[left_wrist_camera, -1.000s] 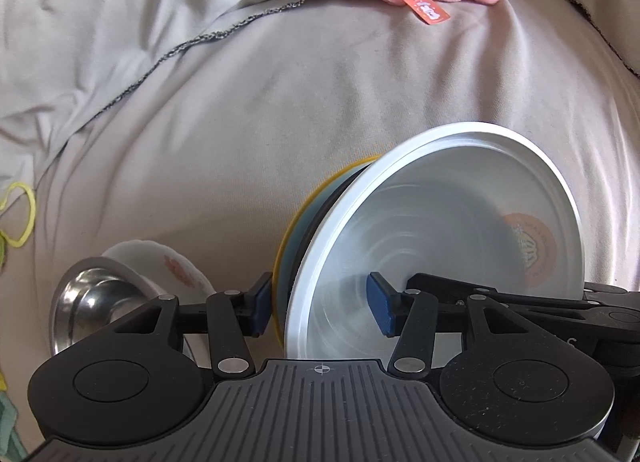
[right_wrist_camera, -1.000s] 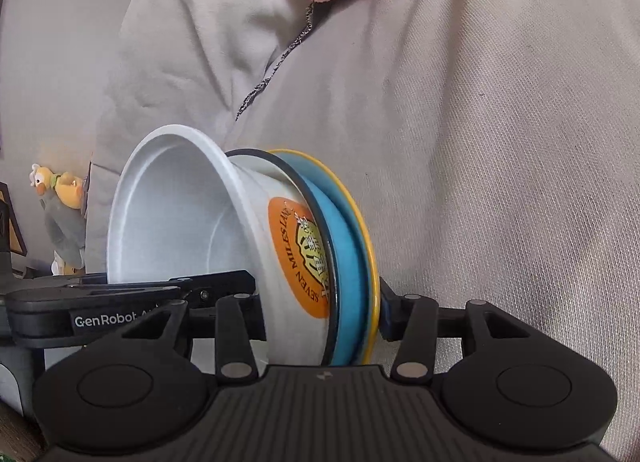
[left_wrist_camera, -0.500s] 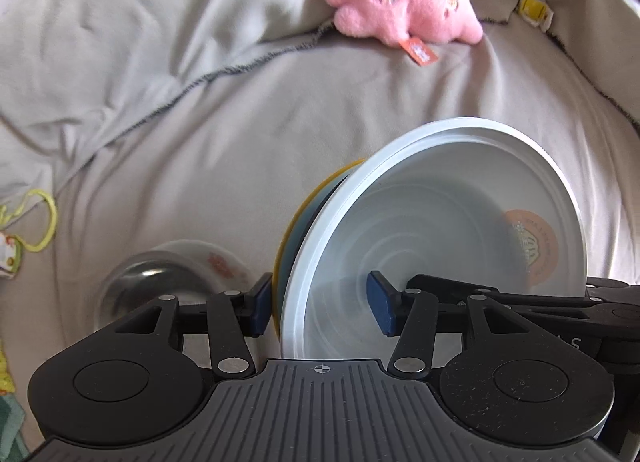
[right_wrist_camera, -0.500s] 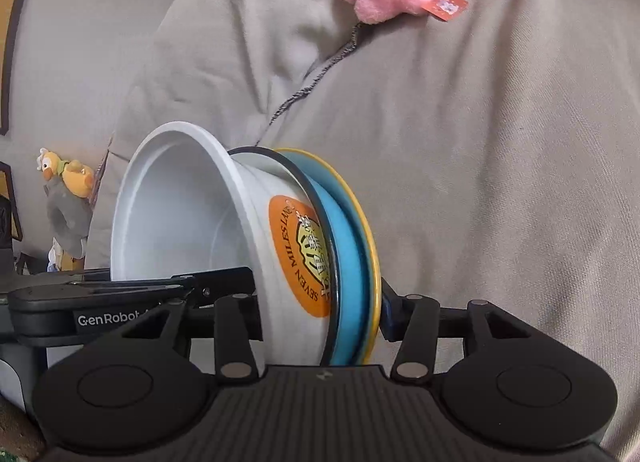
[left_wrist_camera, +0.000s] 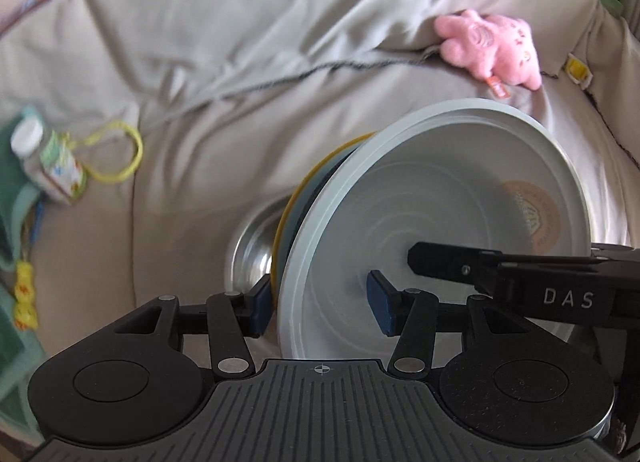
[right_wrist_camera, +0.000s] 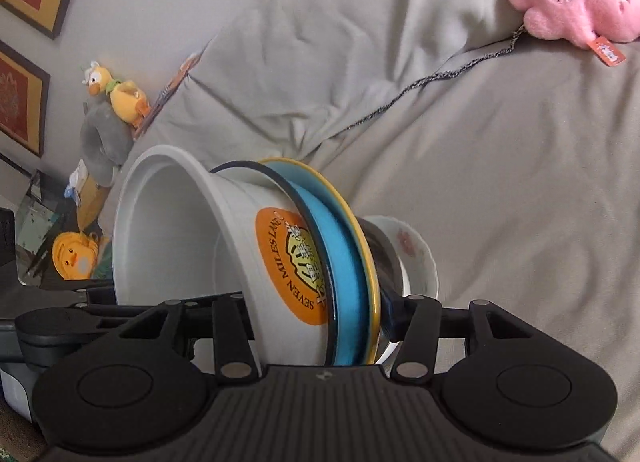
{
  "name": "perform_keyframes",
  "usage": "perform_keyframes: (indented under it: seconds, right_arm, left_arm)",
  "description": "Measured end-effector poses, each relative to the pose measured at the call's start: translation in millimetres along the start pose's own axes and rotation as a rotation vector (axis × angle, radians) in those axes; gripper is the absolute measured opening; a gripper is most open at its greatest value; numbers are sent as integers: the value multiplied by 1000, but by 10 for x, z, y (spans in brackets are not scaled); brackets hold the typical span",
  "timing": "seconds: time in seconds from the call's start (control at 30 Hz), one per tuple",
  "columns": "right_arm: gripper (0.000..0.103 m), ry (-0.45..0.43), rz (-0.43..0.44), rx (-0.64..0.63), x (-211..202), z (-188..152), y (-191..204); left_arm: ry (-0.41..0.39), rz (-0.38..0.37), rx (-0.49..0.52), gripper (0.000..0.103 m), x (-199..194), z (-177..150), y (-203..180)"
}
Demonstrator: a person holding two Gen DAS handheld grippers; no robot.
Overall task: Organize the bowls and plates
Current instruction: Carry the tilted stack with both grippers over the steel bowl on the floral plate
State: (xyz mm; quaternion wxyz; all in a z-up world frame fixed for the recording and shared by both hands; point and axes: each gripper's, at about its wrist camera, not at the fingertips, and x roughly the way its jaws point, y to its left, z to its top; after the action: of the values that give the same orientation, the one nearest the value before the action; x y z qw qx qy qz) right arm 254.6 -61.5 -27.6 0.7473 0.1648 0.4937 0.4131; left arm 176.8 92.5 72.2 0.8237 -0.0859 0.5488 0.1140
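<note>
Straddling both grippers' fingers [left_wrist_camera: 385, 302], the stacked bowl [right_wrist_camera: 224, 246] and plate [right_wrist_camera: 344, 262].

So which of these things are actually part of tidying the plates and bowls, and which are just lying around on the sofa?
Part of the job:
- white plastic bowl with orange label, nested in the blue plate with yellow rim, gripped by both tools
- shiny steel bowl
- white china bowl with pink flowers

Just lying about:
- pink plush toy
- small white-capped bottle
- yellow duck toy
</note>
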Motion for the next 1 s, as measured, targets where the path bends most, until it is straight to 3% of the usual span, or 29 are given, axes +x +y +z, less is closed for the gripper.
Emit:
perform_keyframes:
  seconds: [0.27,0.63,1.0]
  right_arm:
    - [50,132,-135,-49,634,-173,190]
    - [50,149,-174,-62,812,-241,186]
    - [49,135,-286,-36,967,-206,192]
  left_arm:
    - [69,-41,-61,49,505,-211,456]
    - [78,-43,-67,47,635,-176,518]
    - [-87,-32,-62,44,773,-309,531]
